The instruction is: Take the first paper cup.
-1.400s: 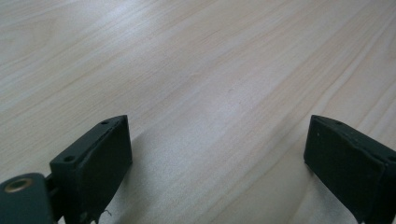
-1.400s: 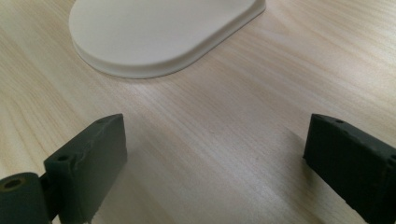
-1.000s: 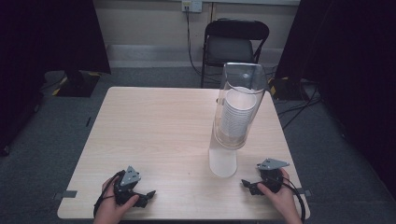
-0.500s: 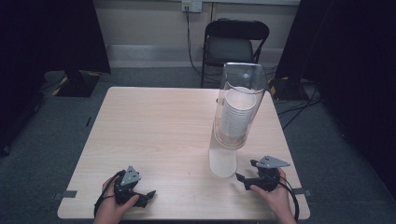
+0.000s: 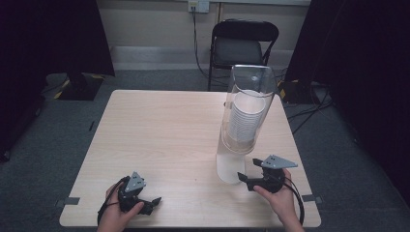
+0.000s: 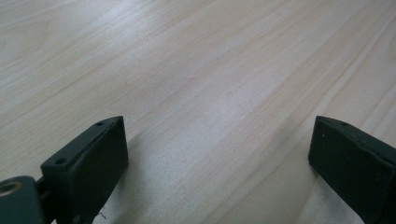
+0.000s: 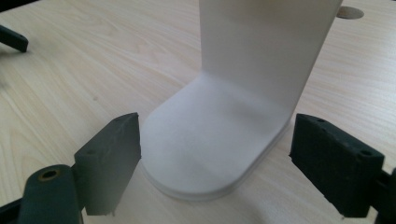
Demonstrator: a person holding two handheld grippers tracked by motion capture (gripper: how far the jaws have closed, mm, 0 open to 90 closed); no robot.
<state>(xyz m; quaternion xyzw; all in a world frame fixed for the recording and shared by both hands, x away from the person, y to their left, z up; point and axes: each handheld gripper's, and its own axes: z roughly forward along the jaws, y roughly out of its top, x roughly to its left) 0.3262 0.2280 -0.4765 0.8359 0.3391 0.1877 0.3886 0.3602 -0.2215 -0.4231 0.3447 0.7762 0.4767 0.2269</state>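
Your right claw (image 7: 215, 163) has just been narrowing, jaws still apart, straddling but not touching the rounded white base (image 7: 210, 144) of the cup dispenser (image 5: 244, 125) on the bench (image 5: 159, 135). Centre the foot between both pads before you squeeze. Your right hand (image 5: 283, 203) is raised and angled in; your left claw (image 5: 152, 203) rests released near the bench's front edge.
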